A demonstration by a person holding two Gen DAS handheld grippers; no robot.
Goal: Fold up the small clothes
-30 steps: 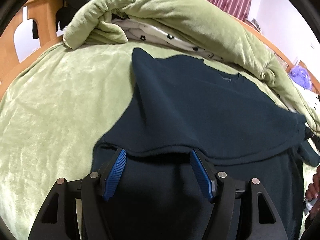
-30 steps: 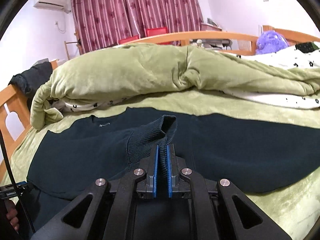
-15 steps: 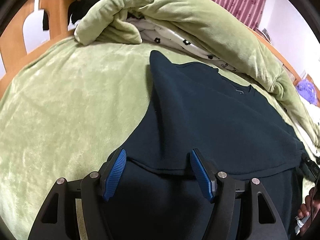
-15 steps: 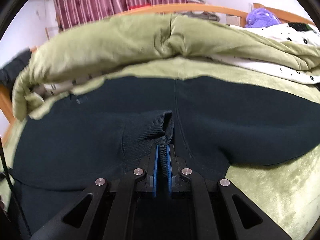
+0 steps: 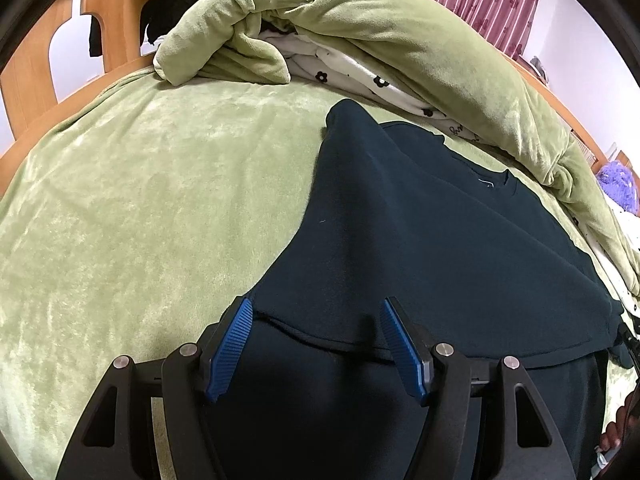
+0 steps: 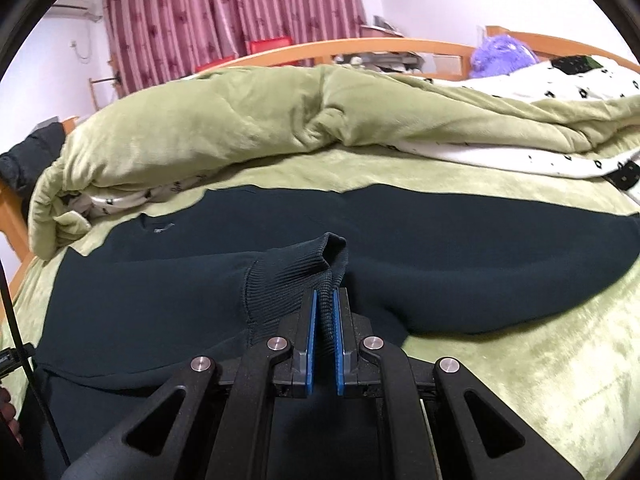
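A dark navy sweater lies spread on the green bedcover, its collar label toward the rolled quilt. One side is folded over the body, and the fold's edge runs across just beyond my left gripper. That gripper hangs open over the cloth, its blue pads wide apart and pressing nothing. In the right wrist view the sweater stretches across the bed. My right gripper is shut on the ribbed sleeve cuff, held just above the sweater's body.
A rolled green quilt with a white flowered sheet lies along the far side. A wooden bed frame stands at the left. A purple plush toy sits far right. A person's hand shows at the edge.
My right gripper has carried the cuff a little lower and farther over the sweater's body. The left gripper stays open over the folded edge, barely shifted.
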